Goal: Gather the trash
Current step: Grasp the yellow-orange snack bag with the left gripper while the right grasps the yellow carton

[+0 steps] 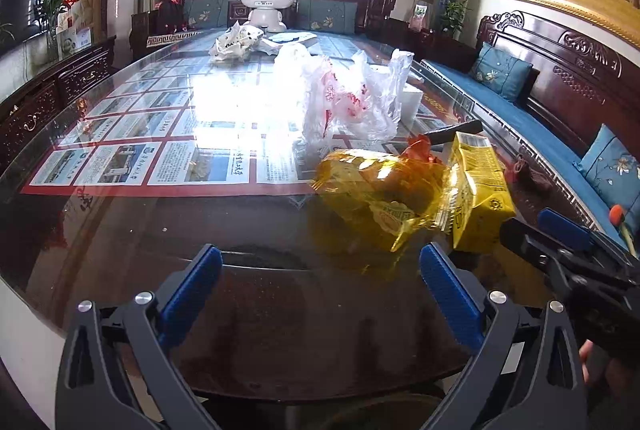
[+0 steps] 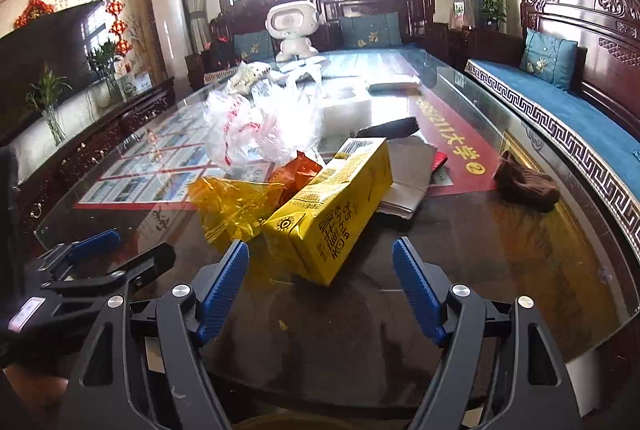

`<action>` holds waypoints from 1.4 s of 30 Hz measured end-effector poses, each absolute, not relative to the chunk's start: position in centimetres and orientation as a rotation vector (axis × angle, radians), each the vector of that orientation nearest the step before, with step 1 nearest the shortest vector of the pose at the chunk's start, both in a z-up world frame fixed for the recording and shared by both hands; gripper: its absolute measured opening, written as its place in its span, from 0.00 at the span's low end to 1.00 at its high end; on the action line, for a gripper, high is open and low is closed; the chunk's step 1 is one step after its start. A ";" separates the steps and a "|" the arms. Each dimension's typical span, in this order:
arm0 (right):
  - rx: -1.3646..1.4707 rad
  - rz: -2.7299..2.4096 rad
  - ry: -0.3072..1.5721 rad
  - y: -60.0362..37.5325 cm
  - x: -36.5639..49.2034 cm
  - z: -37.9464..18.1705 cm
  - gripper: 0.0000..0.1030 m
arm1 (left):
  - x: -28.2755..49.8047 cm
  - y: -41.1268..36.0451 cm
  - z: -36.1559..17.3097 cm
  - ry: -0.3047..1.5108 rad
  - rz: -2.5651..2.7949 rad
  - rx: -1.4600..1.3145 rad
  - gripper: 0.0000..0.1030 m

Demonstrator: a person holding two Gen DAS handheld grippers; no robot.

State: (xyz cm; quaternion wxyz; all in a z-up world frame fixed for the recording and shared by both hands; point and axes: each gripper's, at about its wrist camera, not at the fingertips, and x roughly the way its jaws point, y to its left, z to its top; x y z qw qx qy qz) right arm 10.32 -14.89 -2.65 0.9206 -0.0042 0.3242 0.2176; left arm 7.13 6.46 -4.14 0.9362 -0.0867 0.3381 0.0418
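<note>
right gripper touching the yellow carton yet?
Apart. In the right wrist view the right gripper is open, and bare table shows between each blue finger and the yellow carton, which lies just ahead between them.

Bare glass table (image 2: pixel 500 270) at lower right of the right wrist view; yellow carton (image 2: pixel 332 214) and amber wrapper (image 2: pixel 232 202) block centre.

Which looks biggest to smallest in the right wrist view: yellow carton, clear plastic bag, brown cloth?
1. yellow carton, though it is nearest
2. clear plastic bag, close to the carton, so that order is unsure
3. brown cloth
</note>
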 end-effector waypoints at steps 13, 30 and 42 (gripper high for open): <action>-0.076 0.304 0.754 -12.8 13.2 -4.6 0.58 | 8.7 7.4 -5.4 0.735 0.048 -0.188 0.96; 0.009 0.348 0.732 -18.1 12.4 -4.5 0.34 | 11.0 3.1 -4.8 0.765 -0.145 -0.305 0.96; 0.049 0.378 0.724 -19.0 12.7 -4.6 0.34 | 11.6 2.8 -5.2 0.795 -0.240 -0.501 0.96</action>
